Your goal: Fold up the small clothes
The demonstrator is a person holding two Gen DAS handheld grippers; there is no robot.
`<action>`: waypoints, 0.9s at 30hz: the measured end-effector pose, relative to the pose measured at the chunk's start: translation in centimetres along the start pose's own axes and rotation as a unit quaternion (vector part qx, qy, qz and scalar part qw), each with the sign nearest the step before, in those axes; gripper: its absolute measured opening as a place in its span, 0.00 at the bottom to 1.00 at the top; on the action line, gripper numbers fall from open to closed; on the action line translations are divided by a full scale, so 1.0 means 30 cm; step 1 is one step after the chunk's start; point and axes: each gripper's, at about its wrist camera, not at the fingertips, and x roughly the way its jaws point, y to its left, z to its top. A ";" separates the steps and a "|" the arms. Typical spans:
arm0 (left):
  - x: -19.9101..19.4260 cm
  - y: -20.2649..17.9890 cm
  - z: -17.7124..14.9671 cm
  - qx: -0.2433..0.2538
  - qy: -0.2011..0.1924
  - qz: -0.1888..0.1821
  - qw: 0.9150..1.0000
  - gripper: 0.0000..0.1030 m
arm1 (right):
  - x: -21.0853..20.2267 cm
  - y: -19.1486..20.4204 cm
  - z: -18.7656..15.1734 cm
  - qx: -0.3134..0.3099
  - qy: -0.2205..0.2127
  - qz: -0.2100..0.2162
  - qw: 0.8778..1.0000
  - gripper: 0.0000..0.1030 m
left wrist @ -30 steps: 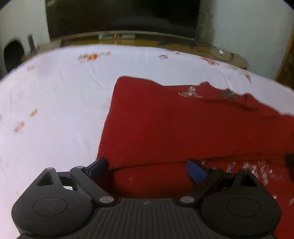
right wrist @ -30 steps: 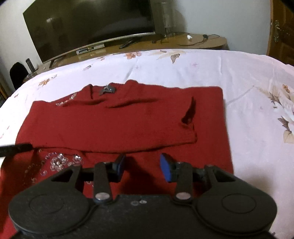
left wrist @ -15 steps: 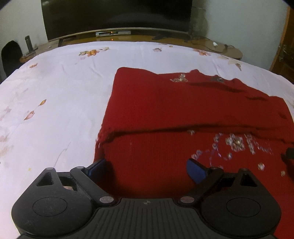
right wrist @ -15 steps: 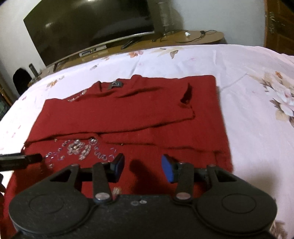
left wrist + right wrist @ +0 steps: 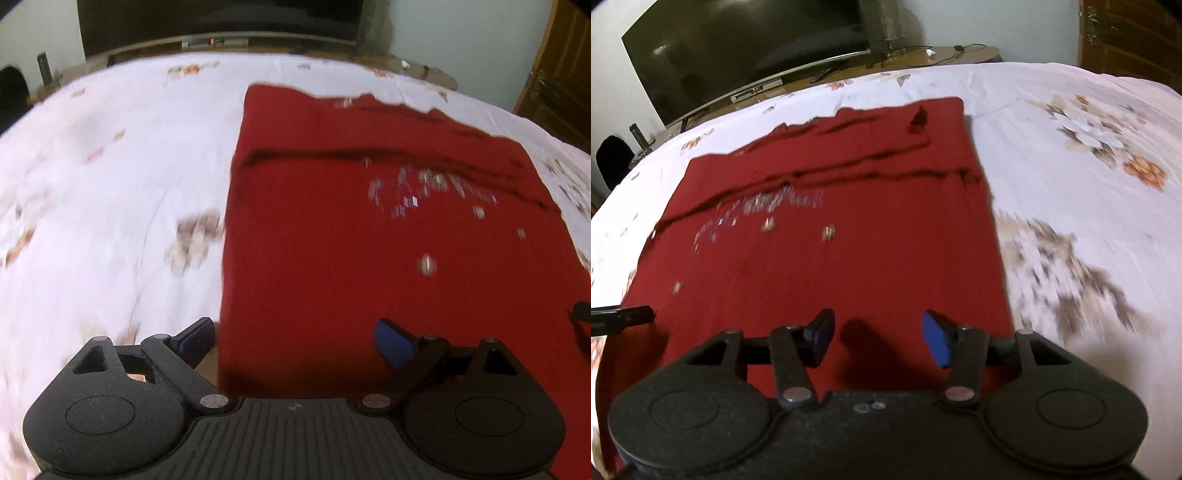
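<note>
While both grippers hang over the near part of the red garment [image 5: 369, 240], nothing is gripped. Left gripper [image 5: 295, 341] has jaws spread wide, one pad just off the cloth's left edge over the sheet, the other over the fabric. Right gripper [image 5: 877, 338] also spread, both pads over cloth, nearer the garment's right edge.

Garment lies flat on the white floral bedsheet [image 5: 1071, 155], straight ahead of both tools and running away from them toward the TV. Long axis looks front-to-back, though fisheye makes that uncertain. Far portion already folded over, a dark crease line crossing side to side; sequin decoration [image 5: 768, 206] sits just this side of the crease.

Judgement: next grab is likely the near hem, one gripper per corner. Left is close to its corner; right probably needs to shift outward.

Surroundings: TV [image 5: 738, 55] and a low wooden stand [image 5: 923, 55] beyond the bed, wooden door [image 5: 554, 85] at right. Nothing lies on the cloth in the way. Frames blurred.
</note>
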 end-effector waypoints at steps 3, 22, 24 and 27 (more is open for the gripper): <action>-0.047 0.023 -0.074 0.000 0.005 -0.004 1.000 0.90 | -0.049 0.000 -0.070 0.003 0.005 -0.009 1.000 0.54; -0.214 0.065 -0.295 -0.061 0.043 -0.102 0.992 0.42 | -0.239 -0.005 -0.352 0.052 0.051 0.010 0.997 0.32; -0.213 0.066 -0.294 -0.060 0.046 -0.106 0.992 0.42 | -0.247 -0.015 -0.358 0.065 0.056 0.016 0.996 0.25; -0.205 0.065 -0.296 -0.049 0.054 -0.111 0.991 0.42 | -0.273 -0.047 -0.359 0.082 0.042 -0.001 0.996 0.25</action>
